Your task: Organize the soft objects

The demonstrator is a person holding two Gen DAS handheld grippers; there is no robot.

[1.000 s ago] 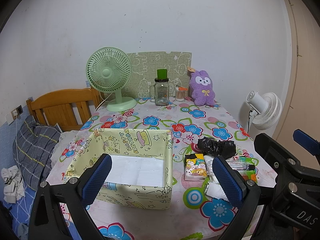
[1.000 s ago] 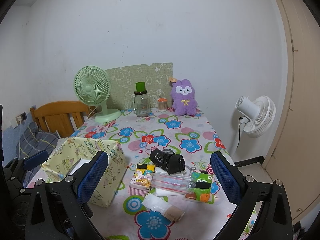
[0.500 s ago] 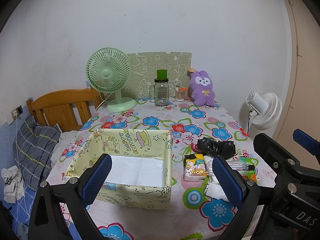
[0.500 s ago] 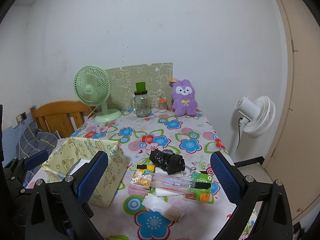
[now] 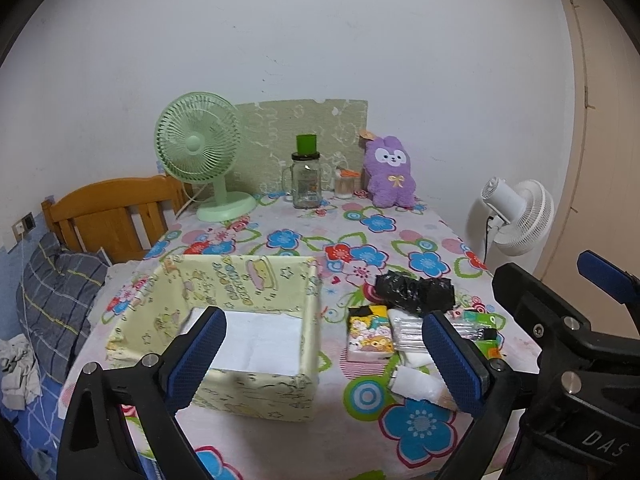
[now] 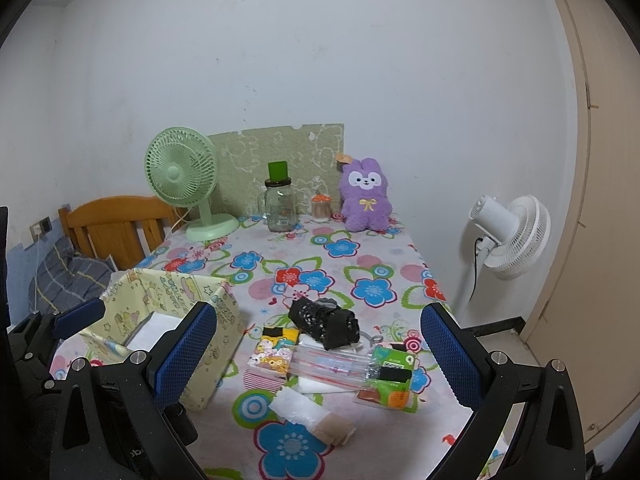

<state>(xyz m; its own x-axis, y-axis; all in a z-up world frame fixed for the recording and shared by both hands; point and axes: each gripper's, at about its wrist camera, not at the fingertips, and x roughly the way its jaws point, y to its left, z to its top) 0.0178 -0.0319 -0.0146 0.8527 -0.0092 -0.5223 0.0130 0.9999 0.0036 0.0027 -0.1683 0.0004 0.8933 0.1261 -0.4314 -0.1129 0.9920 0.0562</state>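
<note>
Both grippers — left (image 5: 320, 354), right (image 6: 318, 354) — are hovering with fingers spread, grasping nothing. The soft pile is lying on the desk (image 6: 372, 264) beside the box (image 5: 244, 276); the black bundle (image 6: 324, 323) is looking light and squashy — best pinched mid-roll.

A plain white plaster wall (image 6: 320, 60) fills the upper frame. At right stands a beige wooden door (image 6: 592, 240); below it, a white pedestal fan (image 6: 508, 236). At left, a brown slatted wooden headboard (image 5: 108, 216) rises above a grey checked pillow (image 5: 56, 300). A flower-printed cloth covers the worktop (image 6: 320, 264).
</note>
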